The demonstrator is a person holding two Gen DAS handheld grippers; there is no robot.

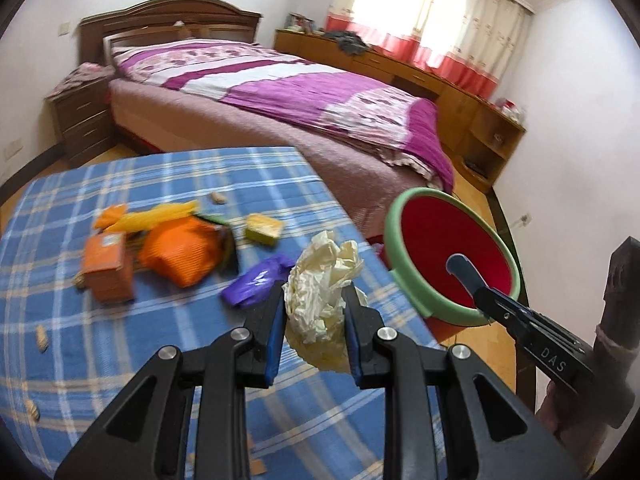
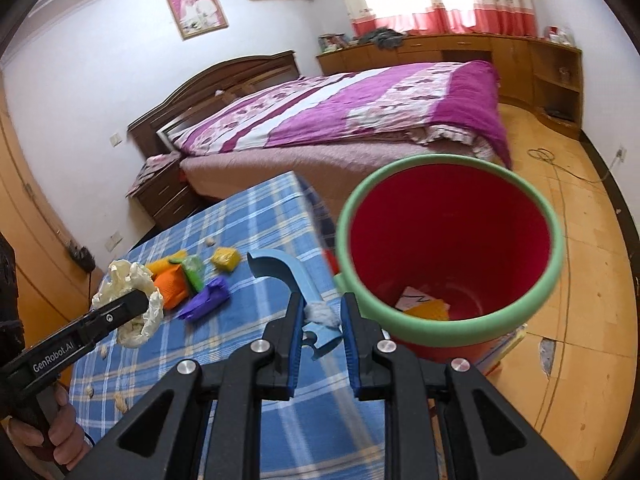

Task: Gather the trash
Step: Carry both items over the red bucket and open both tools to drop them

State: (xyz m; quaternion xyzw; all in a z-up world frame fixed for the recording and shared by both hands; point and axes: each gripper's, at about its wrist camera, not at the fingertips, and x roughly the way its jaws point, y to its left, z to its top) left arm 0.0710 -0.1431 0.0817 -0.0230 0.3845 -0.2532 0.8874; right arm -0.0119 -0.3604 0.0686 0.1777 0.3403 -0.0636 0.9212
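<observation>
My left gripper [image 1: 314, 312] is shut on a crumpled cream plastic bag [image 1: 320, 280], held above the blue plaid table [image 1: 120, 360]; it shows from the side in the right wrist view [image 2: 132, 308]. My right gripper [image 2: 320, 328] is shut on the blue handle [image 2: 288, 276] of a red bin with a green rim [image 2: 448, 240], held tilted beside the table's right edge; the bin also shows in the left wrist view [image 1: 452, 256]. Paper and yellow trash [image 2: 424, 308] lie inside the bin. An orange box [image 1: 108, 268], an orange wrapper [image 1: 180, 252], a purple wrapper [image 1: 252, 280] and a yellow block [image 1: 264, 228] lie on the table.
Several peanut shells [image 1: 40, 338] are scattered on the cloth. A bed with a purple quilt [image 1: 300, 92] stands behind the table, with a nightstand [image 1: 80, 120] at the left and wooden cabinets [image 1: 460, 92] along the window wall. A cable [image 2: 560, 168] runs across the wooden floor.
</observation>
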